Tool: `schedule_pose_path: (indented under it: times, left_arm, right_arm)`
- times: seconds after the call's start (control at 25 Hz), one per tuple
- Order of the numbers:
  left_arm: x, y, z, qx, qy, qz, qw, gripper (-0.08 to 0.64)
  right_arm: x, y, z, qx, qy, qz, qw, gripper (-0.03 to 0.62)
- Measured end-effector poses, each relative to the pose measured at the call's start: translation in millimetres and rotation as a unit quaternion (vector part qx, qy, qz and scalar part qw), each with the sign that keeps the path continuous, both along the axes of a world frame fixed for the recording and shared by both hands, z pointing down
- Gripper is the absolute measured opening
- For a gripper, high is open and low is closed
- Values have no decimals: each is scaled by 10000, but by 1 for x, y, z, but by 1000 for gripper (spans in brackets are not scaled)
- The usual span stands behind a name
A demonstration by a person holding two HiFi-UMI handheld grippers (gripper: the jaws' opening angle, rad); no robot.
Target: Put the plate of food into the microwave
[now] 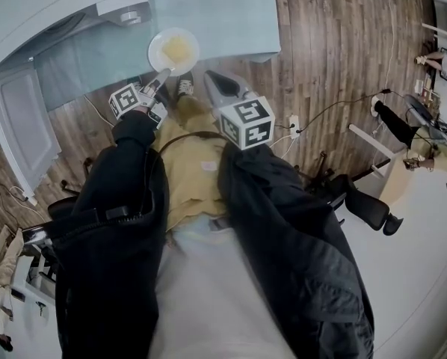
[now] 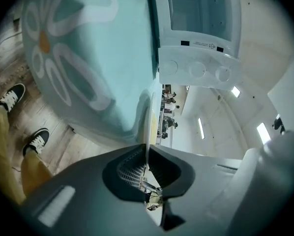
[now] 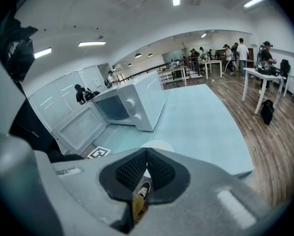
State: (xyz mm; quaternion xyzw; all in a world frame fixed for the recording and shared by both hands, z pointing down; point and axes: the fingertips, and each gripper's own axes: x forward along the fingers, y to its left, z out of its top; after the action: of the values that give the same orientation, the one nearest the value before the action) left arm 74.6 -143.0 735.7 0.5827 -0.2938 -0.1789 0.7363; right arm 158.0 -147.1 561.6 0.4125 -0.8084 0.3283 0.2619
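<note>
The left claw (image 1: 164, 74) is clamped on the near rim of the plate (image 1: 173, 51), which carries yellow food (image 1: 177, 48) at the front edge of the pale blue bench (image 1: 223, 13). The microwave (image 1: 51, 13) stands on the bench nearby, its door (image 1: 22, 126) swung open. The right claw (image 1: 208, 75) hangs beside the plate, jaws together on nothing

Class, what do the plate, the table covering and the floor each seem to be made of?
Plate: white, smooth, thin-rimmed; likely glazed ceramic, possibly melamine.
Table covering: pale blue, matte, sagging in soft folds at the edge; probably cloth or vinyl.
Floor: brown planks with grain and seams; wood or wood-look laminate, cannot tell which.
</note>
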Motion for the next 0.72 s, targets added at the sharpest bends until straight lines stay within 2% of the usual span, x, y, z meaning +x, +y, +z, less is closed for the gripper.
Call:
schedule_pose_path:
  times: [0.32, 0.52, 0.72]
  left_arm:
    - [-25, 8, -39, 363, 293, -45, 9989, 15]
    - [-69, 10, -57, 449, 334, -415, 9976, 17]
    - [-132, 4, -61, 529, 84, -905, 9945, 21]
  right_arm:
    - [-36, -4, -6, 35, -105, -371, 9993, 0]
    - [-78, -11, -7, 81, -205, -765, 9968, 0]
    - [-117, -16, -8, 109, -234, -1057, 9941, 1]
